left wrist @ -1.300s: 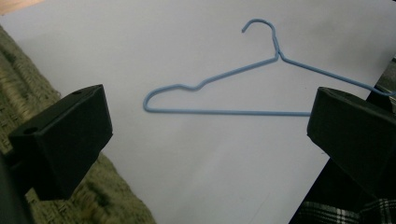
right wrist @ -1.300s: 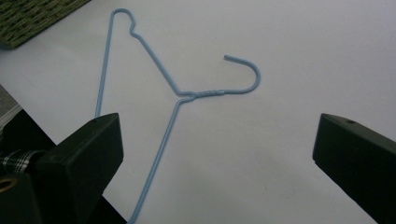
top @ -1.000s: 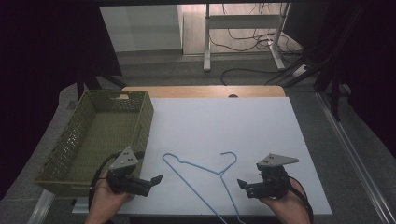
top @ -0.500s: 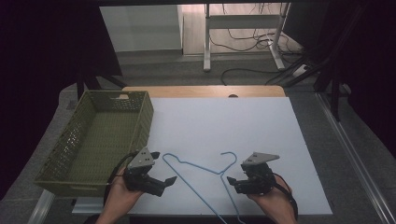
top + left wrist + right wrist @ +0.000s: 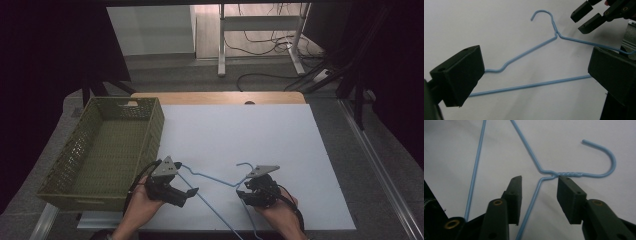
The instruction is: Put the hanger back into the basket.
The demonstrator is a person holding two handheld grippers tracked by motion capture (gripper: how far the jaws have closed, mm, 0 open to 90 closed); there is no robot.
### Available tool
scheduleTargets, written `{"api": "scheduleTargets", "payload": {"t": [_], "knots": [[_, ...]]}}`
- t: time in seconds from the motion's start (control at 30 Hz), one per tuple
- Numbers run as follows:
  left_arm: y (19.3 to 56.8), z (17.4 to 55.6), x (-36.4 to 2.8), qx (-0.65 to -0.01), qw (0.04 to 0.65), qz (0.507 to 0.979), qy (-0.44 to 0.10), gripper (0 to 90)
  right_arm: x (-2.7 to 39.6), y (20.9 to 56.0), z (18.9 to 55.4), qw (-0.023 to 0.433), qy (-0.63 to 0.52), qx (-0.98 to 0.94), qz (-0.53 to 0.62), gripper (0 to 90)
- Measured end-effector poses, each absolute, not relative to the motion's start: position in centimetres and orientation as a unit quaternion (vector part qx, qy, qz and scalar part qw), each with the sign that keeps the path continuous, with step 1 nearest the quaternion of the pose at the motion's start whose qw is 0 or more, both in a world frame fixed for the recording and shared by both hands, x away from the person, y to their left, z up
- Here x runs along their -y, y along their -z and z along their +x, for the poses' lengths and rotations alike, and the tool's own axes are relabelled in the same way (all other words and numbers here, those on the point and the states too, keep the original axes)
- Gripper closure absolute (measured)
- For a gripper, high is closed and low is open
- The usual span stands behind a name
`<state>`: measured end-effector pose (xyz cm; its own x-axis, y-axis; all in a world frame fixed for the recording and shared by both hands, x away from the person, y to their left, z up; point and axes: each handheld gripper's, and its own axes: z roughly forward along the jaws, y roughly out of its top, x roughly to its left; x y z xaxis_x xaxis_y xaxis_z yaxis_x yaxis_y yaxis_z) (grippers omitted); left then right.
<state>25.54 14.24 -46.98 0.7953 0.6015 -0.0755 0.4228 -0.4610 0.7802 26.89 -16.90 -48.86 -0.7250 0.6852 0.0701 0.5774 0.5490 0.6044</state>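
Hanger [image 5: 210, 177]: flat on the counter [image 5: 280, 135], right of the basket [image 5: 107, 147].
Left tongs [image 5: 534, 75]: agape, straddling the hanger's shoulder and bar.
Right tongs [image 5: 539, 192]: closing, still apart, hanger's neck wire between, unpinched.

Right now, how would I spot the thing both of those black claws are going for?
Look at the white table, along its near edge, right of the green basket. Between the two grippers lies a thin blue wire hanger, flat on the white surface. It is the one blue thing there, with a curled hook.
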Motion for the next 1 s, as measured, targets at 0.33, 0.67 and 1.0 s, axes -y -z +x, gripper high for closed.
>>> {"api": "scheduleTargets", "payload": {"t": [0.33,0.67,1.0], "knots": [[48.1,26.2,-13.7,-0.303,0.412,0.854,-0.099,1.3,16.1,50.6,27.2,0.080,-0.294,-0.876,0.375,70.1],[48.6,26.2,-13.1,-0.292,0.397,0.864,-0.104,1.4,15.3,51.4,27.3,0.093,-0.276,-0.875,0.386,79.3],[48.9,26.4,-12.8,-0.289,0.390,0.869,-0.101,1.5,15.2,51.4,27.2,0.089,-0.277,-0.869,0.399,84.3]]}}
